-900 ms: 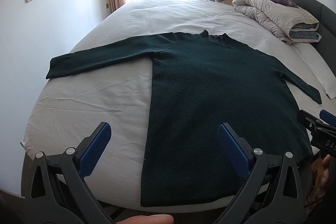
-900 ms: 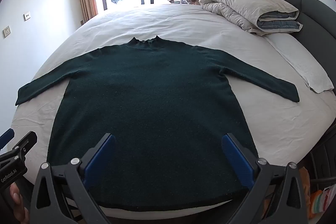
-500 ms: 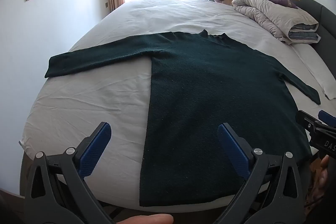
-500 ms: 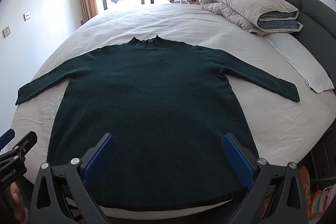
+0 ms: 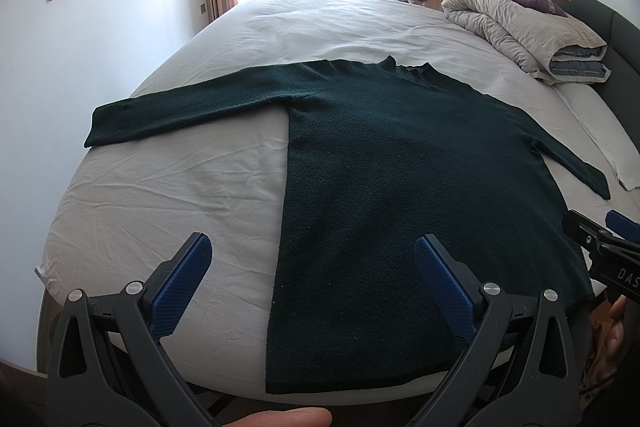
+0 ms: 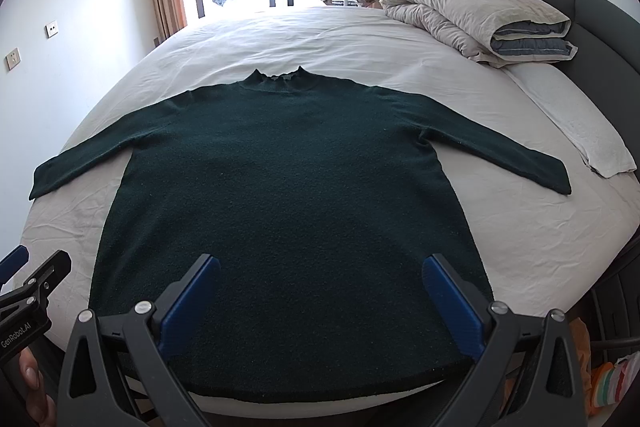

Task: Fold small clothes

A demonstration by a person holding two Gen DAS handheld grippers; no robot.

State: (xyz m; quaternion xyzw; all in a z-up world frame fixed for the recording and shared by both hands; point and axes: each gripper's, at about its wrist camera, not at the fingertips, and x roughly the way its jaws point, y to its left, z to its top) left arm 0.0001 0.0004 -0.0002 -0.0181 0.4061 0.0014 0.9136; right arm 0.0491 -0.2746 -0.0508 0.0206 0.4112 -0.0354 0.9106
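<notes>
1. Left wrist view.
   - Sweater (image 5: 400, 187): dark green, spread flat on the white bed (image 5: 168, 195), hem at the near edge, collar (image 5: 404, 65) at the far end. Long axis from hem to collar, straight away from the camera.
   - Left gripper (image 5: 312, 287): spread wide, blue pads well apart, nothing between them. Low at the near bed edge, over the sweater's left side seam: one pad above bare sheet, the other above knit.
   - Left sleeve (image 5: 188, 111): stretched out sideways, ahead and to the left, cuff near the bed's left edge. Well apart from the pads, yet plainly on this gripper's side.
   - Right gripper (image 5: 600, 251): only a tip visible at the frame's right edge, beside the sweater's right hem corner.

2. Right wrist view.
   - Sweater (image 6: 296, 195): centred ahead, both sleeves out like a T, collar (image 6: 280, 77) farthest off.
   - Right gripper (image 6: 320, 299): likewise released and empty, both pads hovering over the lower body just inside the hem (image 6: 320, 387).
   - Right sleeve (image 6: 500, 151): ahead and to the right, cuff near a white pillow (image 6: 592, 139); nearer this gripper than the other.
   - Left gripper (image 6: 28, 287): a tip at the frame's left edge, off the left hem corner.
   - Judgement: no fold begun; likely start a sleeve brought inward across the body, each sleeve best reached by the gripper on its own side.
</notes>
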